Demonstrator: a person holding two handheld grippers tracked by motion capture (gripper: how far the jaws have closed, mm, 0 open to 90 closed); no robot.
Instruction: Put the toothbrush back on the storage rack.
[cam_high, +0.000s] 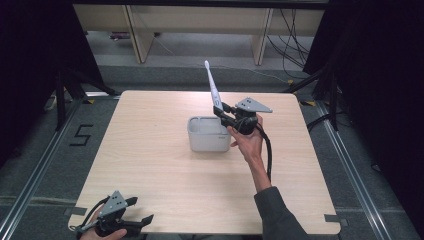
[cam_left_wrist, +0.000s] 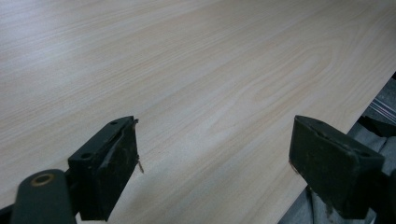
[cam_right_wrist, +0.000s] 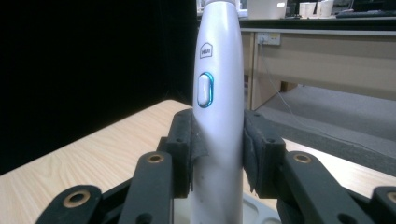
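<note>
toothbrush (cam_right_wrist: 217, 116), electric type, clamped in the right gripper (cam_high: 226, 114): both black pads press its lower handle from either side, seen close in the right gripper view. handle is white to pale silver, smooth and rounded, tapering toward the top. it has an oval white button with a blue-teal ring on the front, a small logo patch just above the button, and a few dark specks low on the body. in the high view the toothbrush (cam_high: 213, 87) stands nearly upright, leaning a little left, with a thin white neck and small head at the top. it sits above the right rear corner of a pale grey box (cam_high: 208, 133); whether its base touches the box i cannot tell. box is open-topped with rounded corners, near the middle of the light wood table (cam_high: 150, 165). left gripper (cam_high: 131, 222) rests at the near left table edge, jaws wide apart with nothing between them; the left gripper view shows bare table (cam_left_wrist: 196, 84) wood grain ahead of it.
</note>
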